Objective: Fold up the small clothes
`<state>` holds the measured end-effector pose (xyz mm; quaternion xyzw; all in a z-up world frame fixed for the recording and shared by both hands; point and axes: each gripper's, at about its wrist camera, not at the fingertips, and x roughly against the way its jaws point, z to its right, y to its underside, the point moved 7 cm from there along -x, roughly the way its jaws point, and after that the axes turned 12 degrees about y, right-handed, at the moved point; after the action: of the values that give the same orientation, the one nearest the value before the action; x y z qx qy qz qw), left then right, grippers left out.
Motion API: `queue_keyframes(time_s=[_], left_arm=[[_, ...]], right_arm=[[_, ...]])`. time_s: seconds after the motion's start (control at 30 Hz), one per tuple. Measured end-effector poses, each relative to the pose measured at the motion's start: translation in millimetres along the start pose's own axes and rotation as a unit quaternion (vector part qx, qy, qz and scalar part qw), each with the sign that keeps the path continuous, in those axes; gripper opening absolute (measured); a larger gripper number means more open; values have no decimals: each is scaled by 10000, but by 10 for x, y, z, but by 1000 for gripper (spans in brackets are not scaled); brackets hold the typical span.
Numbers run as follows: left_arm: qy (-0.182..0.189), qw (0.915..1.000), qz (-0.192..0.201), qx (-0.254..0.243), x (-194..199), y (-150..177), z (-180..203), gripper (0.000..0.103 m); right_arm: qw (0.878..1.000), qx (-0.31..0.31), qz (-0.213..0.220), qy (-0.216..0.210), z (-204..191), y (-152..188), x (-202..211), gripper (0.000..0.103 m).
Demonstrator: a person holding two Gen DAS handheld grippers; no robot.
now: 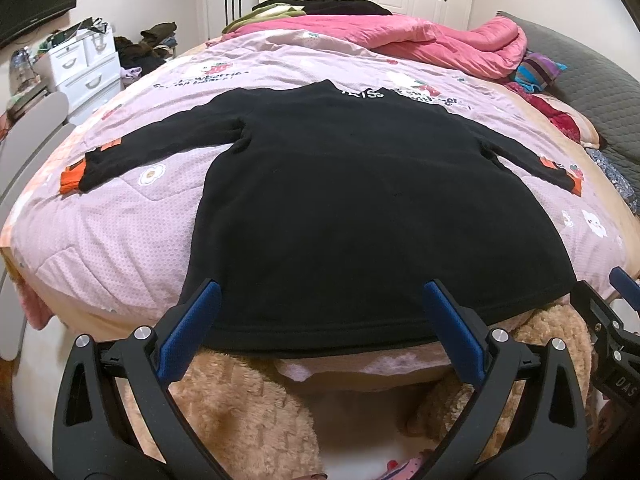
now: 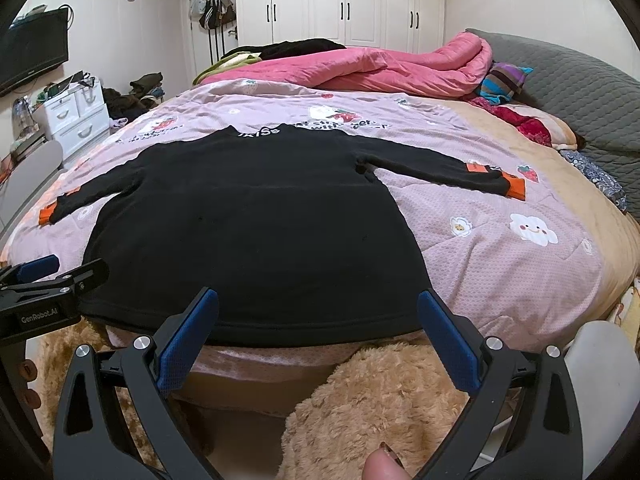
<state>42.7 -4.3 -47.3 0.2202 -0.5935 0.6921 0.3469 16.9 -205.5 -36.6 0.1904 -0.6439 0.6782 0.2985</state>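
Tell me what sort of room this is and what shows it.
A home bedroom, most likely. A bed with a pink cartoon-print quilt fills the view, white wardrobe doors line the far wall, and bags hang on the door. A black top lies spread on the quilt.

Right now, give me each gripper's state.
Left gripper: open, holding nothing, at the black top's hem.
Right gripper: open, holding nothing.

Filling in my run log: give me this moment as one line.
stage: pre-fold | black top: flat on bed, sleeves spread | left gripper: open | right gripper: open
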Motion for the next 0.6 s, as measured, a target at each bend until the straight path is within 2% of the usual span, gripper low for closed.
queue_keyframes(time_s=[0.6], left_arm=[[15,10000,23,-34,50,-37,61,95]], right_arm=[[9999,-71,74,1,16,-26,71,99]])
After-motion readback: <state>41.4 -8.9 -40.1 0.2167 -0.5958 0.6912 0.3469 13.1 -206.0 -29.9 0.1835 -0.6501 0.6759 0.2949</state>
